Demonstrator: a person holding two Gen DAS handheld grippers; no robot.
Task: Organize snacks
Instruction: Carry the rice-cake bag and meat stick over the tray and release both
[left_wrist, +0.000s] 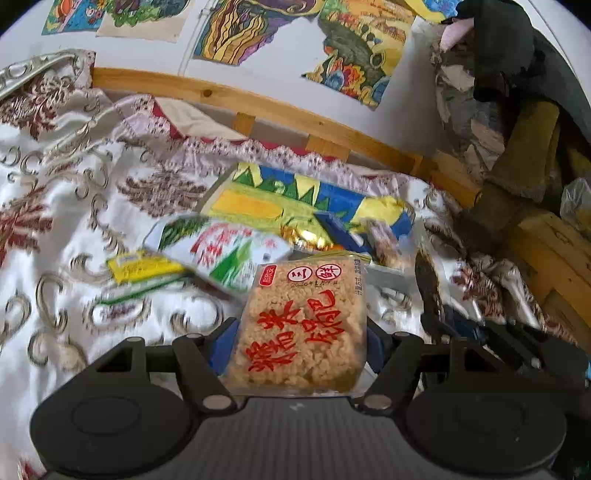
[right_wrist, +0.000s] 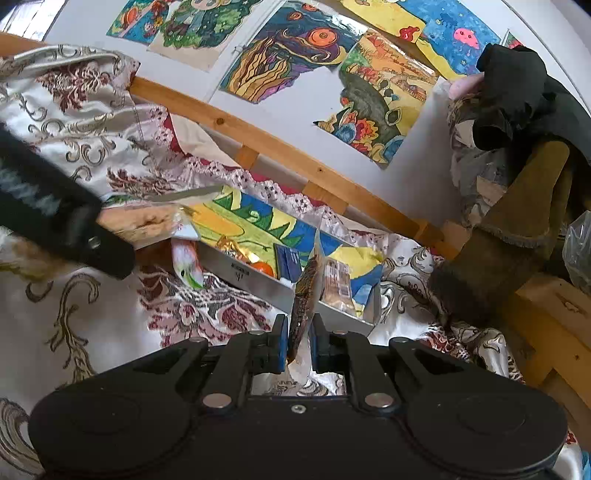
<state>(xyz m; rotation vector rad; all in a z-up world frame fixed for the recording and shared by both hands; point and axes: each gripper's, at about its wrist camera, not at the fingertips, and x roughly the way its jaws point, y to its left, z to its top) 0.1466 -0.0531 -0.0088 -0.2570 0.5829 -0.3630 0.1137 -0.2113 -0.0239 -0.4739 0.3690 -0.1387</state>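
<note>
Nearest to us, our left tongs (left_wrist: 301, 341) are clenched on a clear plastic packet of golden puffed rice cake with red printed characters (left_wrist: 301, 325). The blue pads press both long edges of the packet, which is lifted above the bed and tilts away from us.

Our right tongs (right_wrist: 299, 341) are clenched on a thin dark brown and orange snack sachet (right_wrist: 304, 295), held edge-on and upright, pinched at its lower end between the blue pads.

Under both lies a bed covered in shiny white cloth with gold scrolls and dark red flowers (left_wrist: 66, 206).

Just beyond the rice cake, a white and green snack packet with red lettering (left_wrist: 218, 254) lies on the cloth, blurred, with a small yellow and green packet (left_wrist: 138, 266) beside it on the left.

Further on sits a shallow box whose inside is painted in bright yellow, green and blue (right_wrist: 258, 225). It holds more snacks: a gold foil wrapper (left_wrist: 306, 236), a blue packet (right_wrist: 288, 262) and something orange and round that we cannot identify (right_wrist: 264, 268). The sachet in our right tongs stands just before the box's near grey wall.

Behind the bed runs a light wooden rail (left_wrist: 258, 107), then a white wall with colourful painted pictures (right_wrist: 295, 48).
</note>
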